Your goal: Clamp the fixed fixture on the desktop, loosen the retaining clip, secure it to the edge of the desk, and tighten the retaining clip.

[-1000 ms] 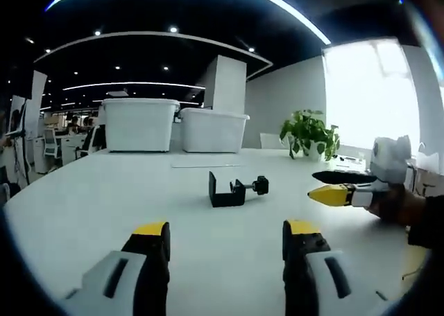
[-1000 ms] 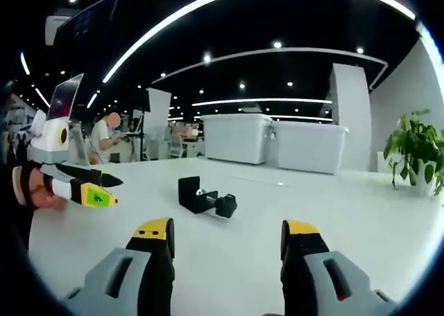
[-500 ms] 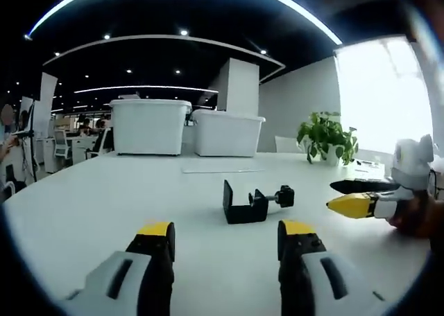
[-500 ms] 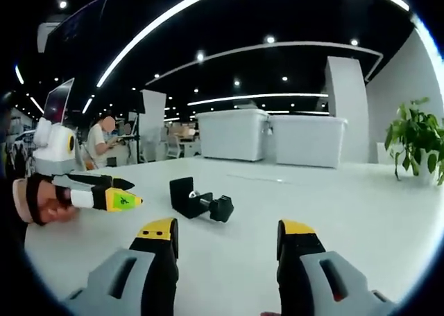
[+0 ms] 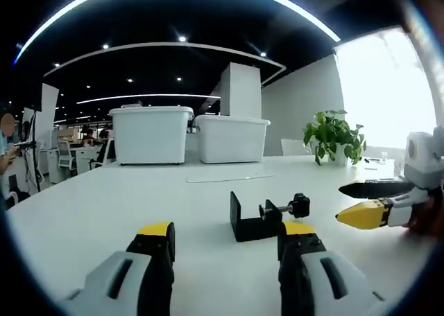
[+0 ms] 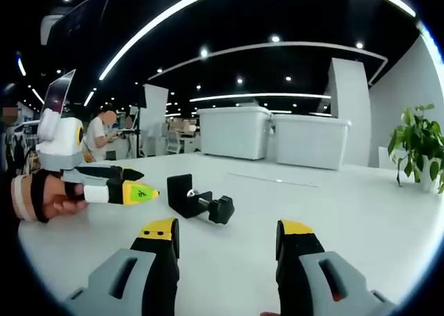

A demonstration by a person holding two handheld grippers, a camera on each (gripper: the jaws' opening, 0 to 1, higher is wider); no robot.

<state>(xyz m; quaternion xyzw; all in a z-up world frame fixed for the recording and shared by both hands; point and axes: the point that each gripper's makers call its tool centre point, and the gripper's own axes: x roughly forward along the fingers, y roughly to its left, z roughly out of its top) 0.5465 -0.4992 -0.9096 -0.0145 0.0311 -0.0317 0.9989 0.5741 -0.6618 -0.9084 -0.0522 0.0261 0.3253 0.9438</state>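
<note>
Left gripper view puts the fixed fixture [image 5: 267, 217], a black C-shaped clamp with a screw and a round knob, just right of centre and low in the frame, lying on the white desktop [image 5: 97, 212] right above the tip of the left gripper's [image 5: 225, 236] right-hand jaw. A second ago the clamp sat smaller and higher, near the middle of the frame; half a second ago it was already larger. So the camera has come closer and the clamp itself has not shifted on the desk. In the right gripper view the clamp [image 6: 198, 199] lies left of centre, knob pointing toward lower right, and here too it has grown slightly.

The other thing that has changed is the spacing of the grippers. The right gripper [image 5: 368, 204] enters the left gripper view at the right edge, nearer the knob than before, and the left gripper [image 6: 128, 184] in the right gripper view has its yellow tip now just beside the clamp's C-body, where earlier it was well apart. My reading is that both hands are closing in for the first grasp; nothing is clamped yet.

Both grippers' jaws stand wide apart, holding and touching nothing. Behind the clamp stand two white bins [image 5: 187, 132] and a potted plant [image 5: 334, 134] at the right.
</note>
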